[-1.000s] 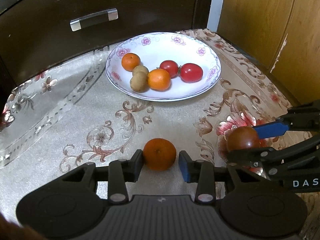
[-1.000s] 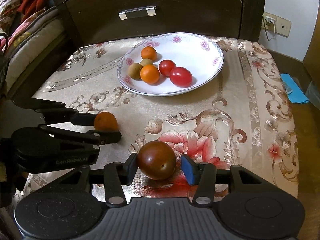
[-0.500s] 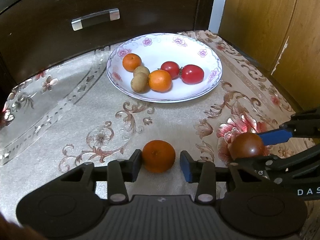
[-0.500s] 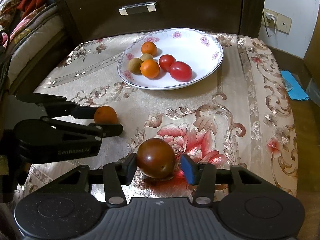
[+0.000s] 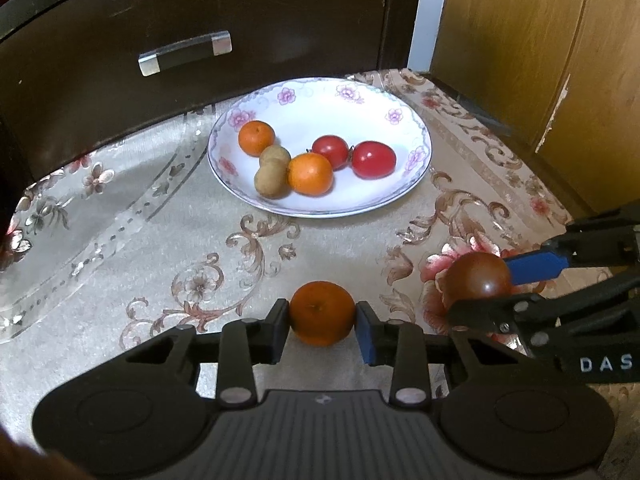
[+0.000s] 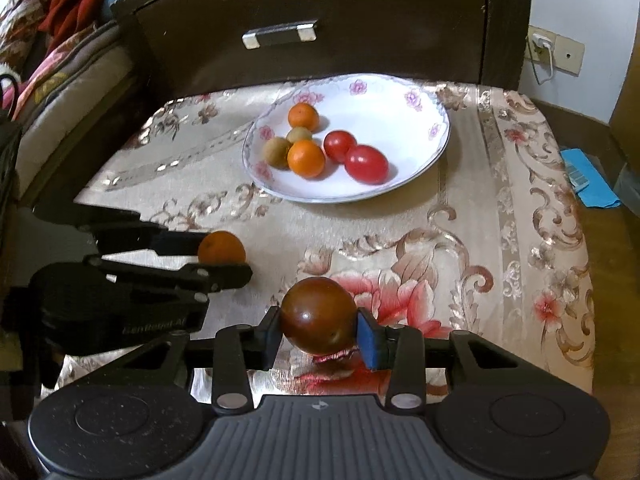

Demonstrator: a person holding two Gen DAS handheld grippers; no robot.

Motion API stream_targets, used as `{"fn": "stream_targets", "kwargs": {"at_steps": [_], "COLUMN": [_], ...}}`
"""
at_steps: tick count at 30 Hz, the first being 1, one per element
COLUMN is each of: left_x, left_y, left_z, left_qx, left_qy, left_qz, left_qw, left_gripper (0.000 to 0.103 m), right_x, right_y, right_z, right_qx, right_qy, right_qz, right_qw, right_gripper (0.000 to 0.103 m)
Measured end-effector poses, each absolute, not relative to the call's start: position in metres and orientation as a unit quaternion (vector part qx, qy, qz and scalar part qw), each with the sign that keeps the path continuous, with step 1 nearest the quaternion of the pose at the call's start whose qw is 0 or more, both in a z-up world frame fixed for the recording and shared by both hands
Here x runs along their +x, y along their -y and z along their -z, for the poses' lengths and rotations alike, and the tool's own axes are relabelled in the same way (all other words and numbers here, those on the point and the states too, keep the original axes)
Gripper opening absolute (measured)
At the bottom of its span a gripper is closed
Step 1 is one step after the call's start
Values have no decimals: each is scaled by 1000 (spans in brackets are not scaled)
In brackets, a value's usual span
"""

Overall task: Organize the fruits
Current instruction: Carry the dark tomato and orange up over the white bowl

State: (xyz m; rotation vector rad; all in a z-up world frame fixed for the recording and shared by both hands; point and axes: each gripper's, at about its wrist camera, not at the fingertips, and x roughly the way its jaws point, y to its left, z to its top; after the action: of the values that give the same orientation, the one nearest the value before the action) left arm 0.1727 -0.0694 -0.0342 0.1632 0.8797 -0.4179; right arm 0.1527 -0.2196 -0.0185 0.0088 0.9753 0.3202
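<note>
My left gripper (image 5: 322, 326) is shut on an orange tangerine (image 5: 322, 313), held just above the patterned cloth. Off to its right, my right gripper (image 6: 318, 330) is shut on a dark brown-red tomato (image 6: 318, 315), seen also in the left wrist view as the dark tomato (image 5: 478, 280). In the right wrist view the held tangerine (image 6: 222, 247) shows at the left. Ahead stands a white floral plate (image 5: 372, 100) with two tangerines, two small brown fruits and two red tomatoes (image 5: 374, 159).
A dark cabinet with a metal drawer handle (image 5: 185, 53) rises just behind the plate. A wooden door (image 5: 532, 60) stands at the right. Bedding (image 6: 52, 68) lies at the left, and a blue packet (image 6: 588, 178) on the floor past the cloth's right edge.
Both grippers have closed from a loose gap onto their fruits and lifted them slightly off the cloth; the plate now looks a little farther off.
</note>
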Motion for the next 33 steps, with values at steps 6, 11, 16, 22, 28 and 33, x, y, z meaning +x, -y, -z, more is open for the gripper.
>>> {"fn": "stream_targets", "kwargs": {"at_steps": [6,11,16,22,28,33], "left_x": [172,172,174,179,189,203], "left_y": [70,71,69,68,69,69], "left_z": [28,19,13,5,-3,-12], "left_qx": [74,69,63,54,45,35], "left_qy": [-417,-407,-402,-392,-382,-371], "left_qz": [200,202,197,192,183,174], "left_qw": [884,888,892,898,905,912], "left_gripper": [43,43,43,43,42,41], "right_x": [156,158,161,166,178,192], "right_y": [218,216,215,217,220,223], "right_z": [12,6,1,-5,-10,-18], "right_qx": [9,12,13,16,30,46], "right_qy": [-455,-443,-434,-420,-407,-391], "right_qz": [-150,-152,-149,-143,-136,-131], "right_qw": [878,883,888,896,903,910], "right_gripper": [32,33,33,33,33,34]}}
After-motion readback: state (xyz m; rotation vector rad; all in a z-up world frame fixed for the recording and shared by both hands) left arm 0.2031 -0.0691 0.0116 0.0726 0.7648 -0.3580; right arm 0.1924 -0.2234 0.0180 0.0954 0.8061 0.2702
